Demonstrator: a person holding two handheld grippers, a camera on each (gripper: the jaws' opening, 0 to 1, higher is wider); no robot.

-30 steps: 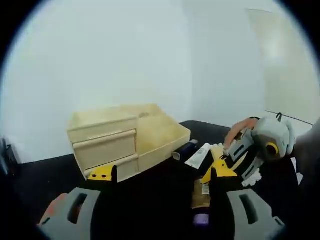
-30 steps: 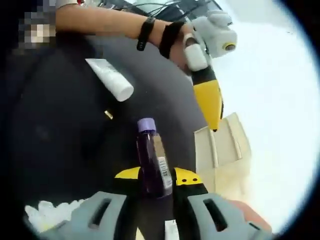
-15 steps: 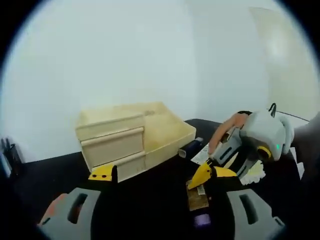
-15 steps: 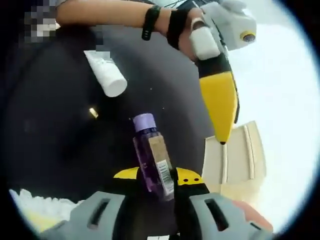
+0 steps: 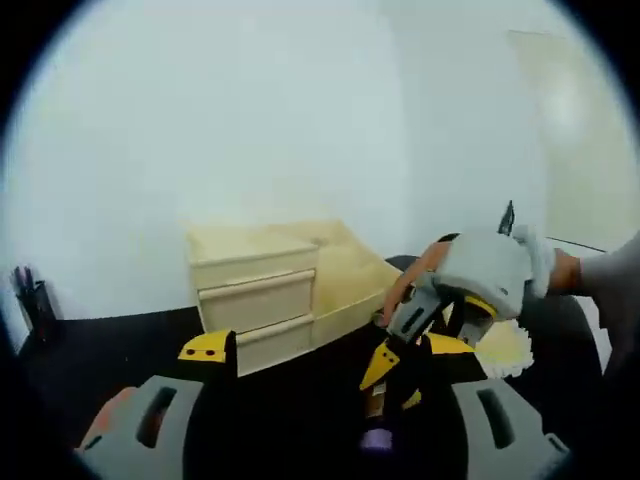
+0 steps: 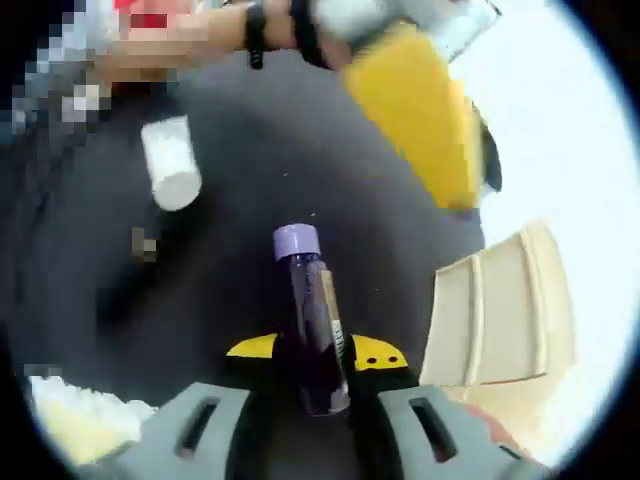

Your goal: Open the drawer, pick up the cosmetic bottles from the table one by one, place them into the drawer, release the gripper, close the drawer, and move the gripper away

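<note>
My right gripper (image 6: pixel 316 352) is shut on a purple cosmetic bottle (image 6: pixel 311 325), whose lilac cap (image 6: pixel 296 242) points away from me above the black table. In the left gripper view, that gripper (image 5: pixel 440 300) comes in from the right with the bottle's cap (image 5: pixel 375 438) low in front. The pale wooden drawer unit (image 5: pixel 258 292) stands behind it, with an open-topped wooden section (image 5: pixel 352 278) reaching to its right. My left gripper (image 5: pixel 315 352) is open and holds nothing. A white tube (image 6: pixel 170 165) lies on the table.
The left gripper's big yellow jaw (image 6: pixel 420 110) hangs close over the table, just above the drawer unit (image 6: pixel 500 305). A small gold item (image 6: pixel 143 243) and a white crumpled sheet (image 6: pixel 60 420) lie on the black table (image 6: pixel 230 300). A person's arm crosses the top.
The right gripper, with the purple bottle, has come closer to the drawer unit and the left gripper. The left gripper now looms larger in the right gripper view. Both cameras have shifted.
</note>
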